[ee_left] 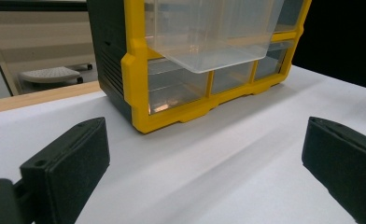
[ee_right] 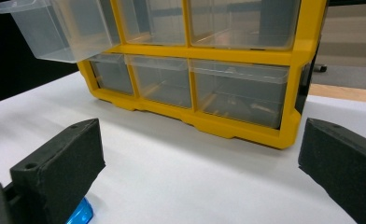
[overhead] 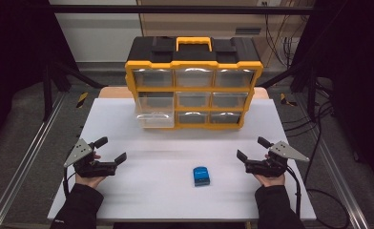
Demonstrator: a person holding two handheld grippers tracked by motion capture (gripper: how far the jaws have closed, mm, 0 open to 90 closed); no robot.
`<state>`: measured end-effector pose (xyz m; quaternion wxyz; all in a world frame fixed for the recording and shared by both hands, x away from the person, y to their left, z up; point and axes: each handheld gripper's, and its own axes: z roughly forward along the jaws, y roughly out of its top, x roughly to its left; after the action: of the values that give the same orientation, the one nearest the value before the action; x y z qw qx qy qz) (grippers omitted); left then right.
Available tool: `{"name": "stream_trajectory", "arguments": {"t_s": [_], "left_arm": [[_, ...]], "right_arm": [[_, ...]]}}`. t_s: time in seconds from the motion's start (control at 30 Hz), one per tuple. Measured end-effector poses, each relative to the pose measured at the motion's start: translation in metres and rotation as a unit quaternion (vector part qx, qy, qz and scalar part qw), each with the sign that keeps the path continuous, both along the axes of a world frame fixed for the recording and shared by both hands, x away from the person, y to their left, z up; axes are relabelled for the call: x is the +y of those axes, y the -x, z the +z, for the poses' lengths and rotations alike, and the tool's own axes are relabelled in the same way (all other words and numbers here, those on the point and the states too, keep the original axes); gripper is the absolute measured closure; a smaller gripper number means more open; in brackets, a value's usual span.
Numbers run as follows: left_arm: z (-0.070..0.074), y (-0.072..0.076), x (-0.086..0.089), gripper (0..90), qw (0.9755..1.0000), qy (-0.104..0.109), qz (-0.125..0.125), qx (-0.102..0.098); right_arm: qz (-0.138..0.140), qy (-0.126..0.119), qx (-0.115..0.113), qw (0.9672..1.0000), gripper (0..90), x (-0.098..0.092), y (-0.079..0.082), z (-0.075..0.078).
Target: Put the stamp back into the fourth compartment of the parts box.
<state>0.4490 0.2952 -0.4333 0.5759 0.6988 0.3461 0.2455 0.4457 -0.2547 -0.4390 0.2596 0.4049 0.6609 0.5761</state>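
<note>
So right now both grippers are just parked near the front edge of the bench, fingers spread wide with nothing between them: left gripper (overhead: 112, 150) toward the front-left corner, right gripper (overhead: 252, 149) toward the front-right. The blue block (overhead: 202, 175) sits flat on the bench near the front edge, a bit right of centre, closer to the right gripper. At the back edge there's the yellow organizer (overhead: 193, 90) with one clear drawer (overhead: 155, 116) pulled out on its left column, middle row.

My guess is the block goes in that drawer, and here's where I'd worry:

- The block is low and flat. Come in too shallow with the right fingers and they'll shove it across the smooth bench instead of closing on it.
- The drawer hangs out with nothing under its front. Bump it from above and it could tip or pop out.
- The drawer is on the far left while the nearer gripper is the right one, so it's a long cross reach past the organizer's front. Easy to clip the frame and slide the whole box back.
</note>
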Motion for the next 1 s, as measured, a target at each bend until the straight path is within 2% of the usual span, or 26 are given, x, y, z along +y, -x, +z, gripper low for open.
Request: {"name": "stream_trajectory", "arguments": {"t_s": [0.13, 0.37, 0.53, 0.9, 1.0], "left_arm": [[-0.001, 0.000, 0.000, 0.6, 1.0000, -0.001, 0.000, 0.002], [-0.002, 0.000, 0.000, 0.6, 1.0000, 0.001, 0.000, 0.004], [-0.003, 0.000, -0.001, 0.6, 1.0000, -0.002, 0.000, 0.003], [-0.004, -0.001, -0.002, 0.6, 1.0000, -0.003, 0.001, 0.003], [-0.004, -0.001, -0.002, 0.6, 1.0000, -0.002, 0.001, 0.003]], "right_arm": [[-0.001, 0.001, 0.004, 1.0000, 0.3, 0.001, -0.001, 0.000], [0.001, 0.019, 0.011, 0.9998, 0.7, 0.012, 0.000, 0.004], [0.019, 0.017, 0.015, 0.9996, 0.4, 0.022, 0.000, 0.006], [0.051, 0.045, 0.033, 0.9971, 0.5, 0.057, 0.002, 0.008], [0.064, 0.059, 0.045, 0.9952, 0.5, 0.073, 0.003, 0.006]]}}
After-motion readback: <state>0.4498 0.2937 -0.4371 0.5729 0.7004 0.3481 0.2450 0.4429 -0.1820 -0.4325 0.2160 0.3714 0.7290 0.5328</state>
